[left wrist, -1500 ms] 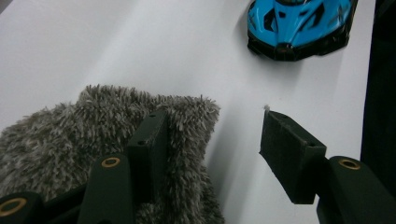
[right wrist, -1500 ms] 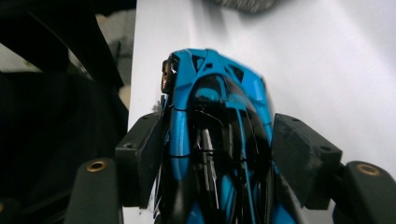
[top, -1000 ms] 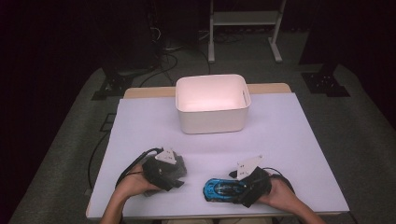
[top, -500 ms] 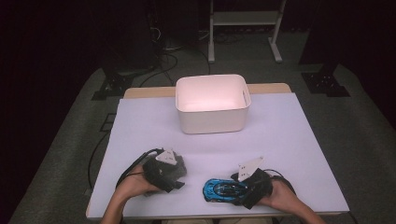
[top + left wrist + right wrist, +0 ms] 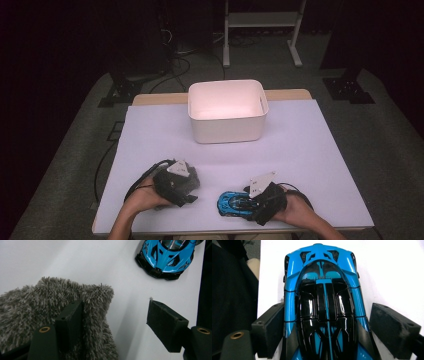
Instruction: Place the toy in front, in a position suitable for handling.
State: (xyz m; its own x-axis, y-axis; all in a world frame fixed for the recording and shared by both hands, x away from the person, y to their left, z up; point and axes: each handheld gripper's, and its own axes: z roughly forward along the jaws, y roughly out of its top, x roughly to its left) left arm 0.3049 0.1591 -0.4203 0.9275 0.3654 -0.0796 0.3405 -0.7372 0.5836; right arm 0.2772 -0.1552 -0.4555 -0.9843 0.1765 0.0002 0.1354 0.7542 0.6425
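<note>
White table point(image 5: 310, 150), high view: bearing a white bin point(image 5: 227, 111) at the far middle, well apart from both hands.
Left gripper point(image 5: 176, 182), high view: near the front edge, over a grey shaggy cloth point(image 5: 192, 181).
Right gripper point(image 5: 260, 200), high view: at the front edge, around the tail of a blue toy car point(image 5: 235, 202).
Left gripper point(image 5: 117, 320), left gripper view: jaws apart, just been opening; one pad against the grey shaggy cloth point(image 5: 50, 312), the other over bare table, nothing clamped; blue toy car point(image 5: 168, 257) beyond.
Right gripper point(image 5: 337, 332), right gripper view: jaws spread, straddling the blue toy car point(image 5: 324, 302); left pad touching its flank, right pad just clear.
</note>
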